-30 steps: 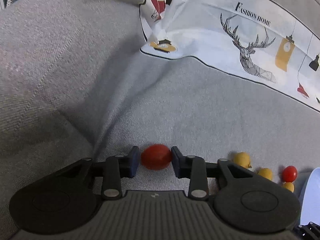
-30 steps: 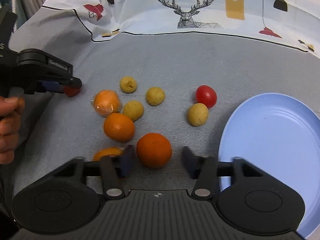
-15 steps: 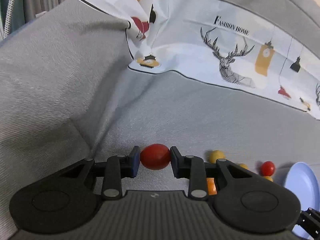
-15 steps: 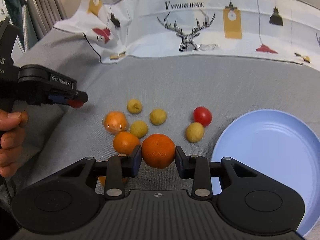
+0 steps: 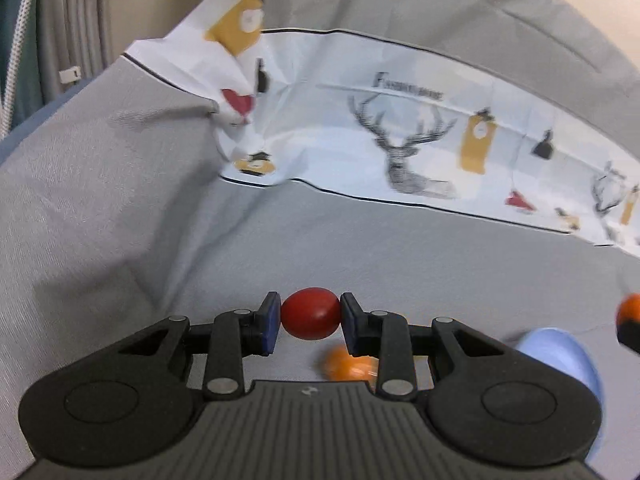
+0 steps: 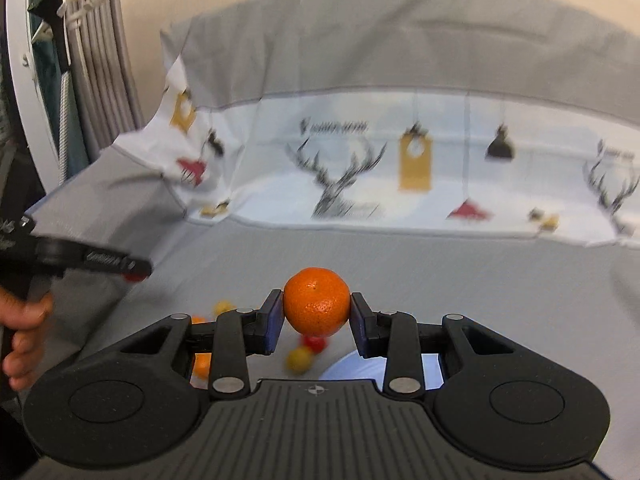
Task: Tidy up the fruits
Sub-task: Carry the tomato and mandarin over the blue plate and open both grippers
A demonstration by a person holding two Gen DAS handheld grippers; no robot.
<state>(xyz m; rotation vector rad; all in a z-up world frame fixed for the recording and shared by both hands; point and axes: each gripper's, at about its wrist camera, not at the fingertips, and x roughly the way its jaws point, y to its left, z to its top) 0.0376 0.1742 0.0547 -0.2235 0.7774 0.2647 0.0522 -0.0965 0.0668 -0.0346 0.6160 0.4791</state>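
Nearest the left wrist camera, the left claw [image 5: 311,318] is pinching a red cherry tomato [image 5: 310,313] between its two blue-padded fingers [image 5: 269,323], one pad touching each side of the fruit, which is held clear of the grey cloth [image 5: 120,208]. Just below and behind the tomato, a blurred orange [image 5: 346,365] lies on the cloth, partly hidden by the claw's right finger. Further right, the rim of a light blue plate [image 5: 560,354] shows past the claw body.

In the right wrist view, the right claw [image 6: 317,315] is clamped on a mandarin [image 6: 316,301], its pads pressed against both sides, with the fruit lifted above the surface. Beneath it, blurred, lie a second red tomato [image 6: 315,342] and a yellow fruit [image 6: 299,358], just beside the edge of the blue plate. More orange fruit [image 6: 202,364] and another small yellow one [image 6: 223,306] show through the gaps at the claw's left finger. At the left edge of this view the person's left hand [image 6: 22,344] grips the other tool's handle, and a bit of red shows at its tip.

Farthest back in both views, a white printed cloth [image 6: 400,176] with a deer and hanging lamps lies over the grey fabric, crumpled at its left corner.
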